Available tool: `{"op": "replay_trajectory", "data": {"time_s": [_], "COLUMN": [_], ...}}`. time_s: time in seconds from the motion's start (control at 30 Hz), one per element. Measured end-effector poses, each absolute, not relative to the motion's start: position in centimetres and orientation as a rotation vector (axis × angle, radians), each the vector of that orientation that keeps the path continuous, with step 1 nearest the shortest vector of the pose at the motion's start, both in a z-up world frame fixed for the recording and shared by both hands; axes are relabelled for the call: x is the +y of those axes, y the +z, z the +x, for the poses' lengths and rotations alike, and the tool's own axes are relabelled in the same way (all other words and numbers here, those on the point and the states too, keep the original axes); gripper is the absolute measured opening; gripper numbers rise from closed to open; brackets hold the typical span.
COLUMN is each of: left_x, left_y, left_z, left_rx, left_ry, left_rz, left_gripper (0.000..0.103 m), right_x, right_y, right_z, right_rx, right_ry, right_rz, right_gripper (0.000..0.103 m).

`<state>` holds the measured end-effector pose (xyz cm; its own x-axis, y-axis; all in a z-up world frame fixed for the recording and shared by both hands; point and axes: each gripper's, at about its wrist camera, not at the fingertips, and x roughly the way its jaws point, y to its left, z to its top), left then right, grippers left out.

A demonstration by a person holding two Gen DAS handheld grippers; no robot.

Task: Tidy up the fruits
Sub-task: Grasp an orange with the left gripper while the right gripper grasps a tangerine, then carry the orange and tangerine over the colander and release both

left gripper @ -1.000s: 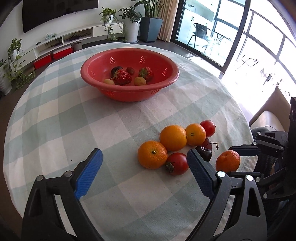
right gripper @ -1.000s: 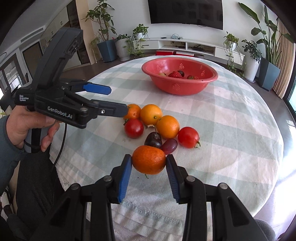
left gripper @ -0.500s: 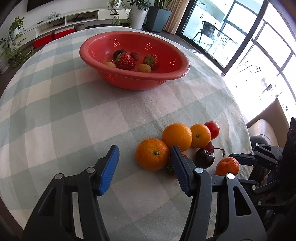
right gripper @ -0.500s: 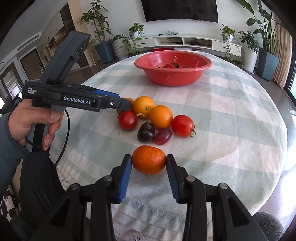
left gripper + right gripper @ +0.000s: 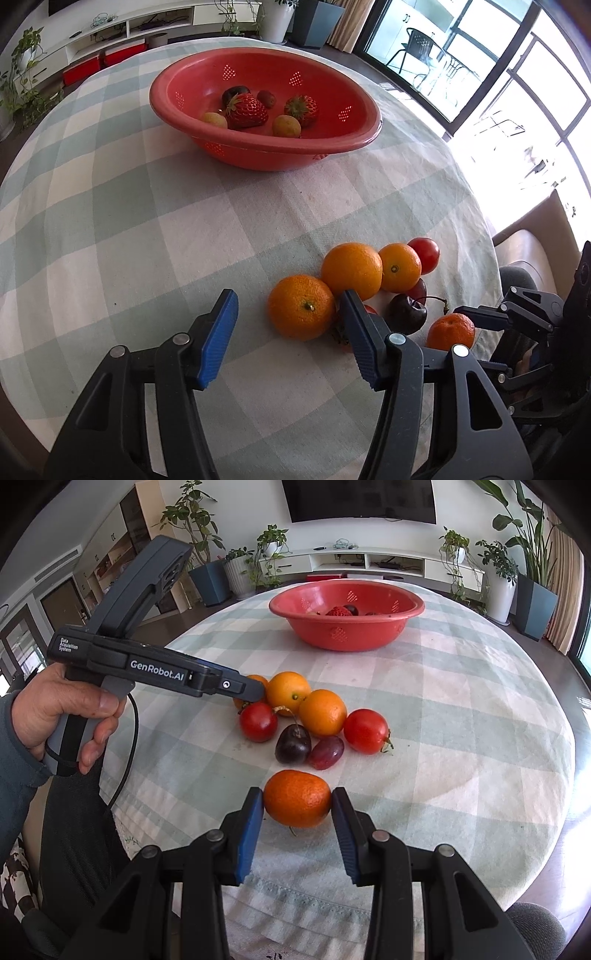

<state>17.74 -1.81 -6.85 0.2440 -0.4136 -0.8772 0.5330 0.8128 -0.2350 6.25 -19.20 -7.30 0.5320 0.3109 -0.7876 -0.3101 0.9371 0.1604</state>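
The right tool [image 5: 297, 814] sits nearest the desk edge, angled down, its two blue pads pressed against the sides of a small mandarin [image 5: 296, 803] – a firm hold, with the fruit resting on or just above the checked cloth [image 5: 461, 716]; which of the two cannot be told. Just beyond the mandarin lies a cluster: a dark cherry [image 5: 293, 743] and a purple grape [image 5: 326, 752] touching each other, a red tomato [image 5: 258, 722] to their left, another tomato [image 5: 366, 730] to their right, and two oranges [image 5: 322, 712] behind them.

The left tool [image 5: 284, 325] also tips steeply downward, gripped pistol-style by a hand [image 5: 64, 716] whose fingers wrap the handle, a blue-grey sleeve [image 5: 14, 768] at the wrist. Its jaws stand partly apart, at a middling width, and hold nothing – from its own camera the bumpy orange [image 5: 301, 307] appears in the gap towards the right pad, with no pad seen touching it. In the right wrist view the tool's tip hides part of that orange at the left end of the cluster.

Well beyond the cluster, towards the far side of the round desk [image 5: 110, 221], stands a red colander bowl [image 5: 258, 155]. Inside it lie two strawberries [image 5: 246, 110], two small yellowish fruits [image 5: 286, 126] and a couple of dark ones.
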Motion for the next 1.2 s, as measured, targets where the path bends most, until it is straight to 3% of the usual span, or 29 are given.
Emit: {"op": "replay_trajectory", "data": {"time_s": [0.07,0.1,0.57,0.97,1.2], "left_x": [-2.0,-2.1,-1.7,-1.4,-0.5], "left_y": [-6.8,-6.8,-7.4,-6.3,-2.8], "left_z": [17.7,17.7,18.5,17.0,16.6], "left_rx": [1.160,1.164,1.226,1.133,1.033], "left_ry": [-0.664,-0.675,-0.709,-0.670,-0.642], "left_rz": [0.128,0.126,0.086,0.147,0.164], "left_gripper": [0.041,0.039,0.040,0.036,0.036], "right_x": [-19.2,-19.3,-19.2,-19.4,-20.1], "right_y": [-7.3,-7.3,-7.2,-6.6,-4.7], "right_z": [6.3,6.3,6.2,6.2,7.1], "right_rx": [0.940,0.940,0.935,0.918,0.876], "right_ry": [0.368,0.367,0.372,0.370,0.364], "right_rz": [0.002,0.004,0.007,0.017,0.017], "right_gripper": [0.041,0.041,0.041,0.041,0.041]}}
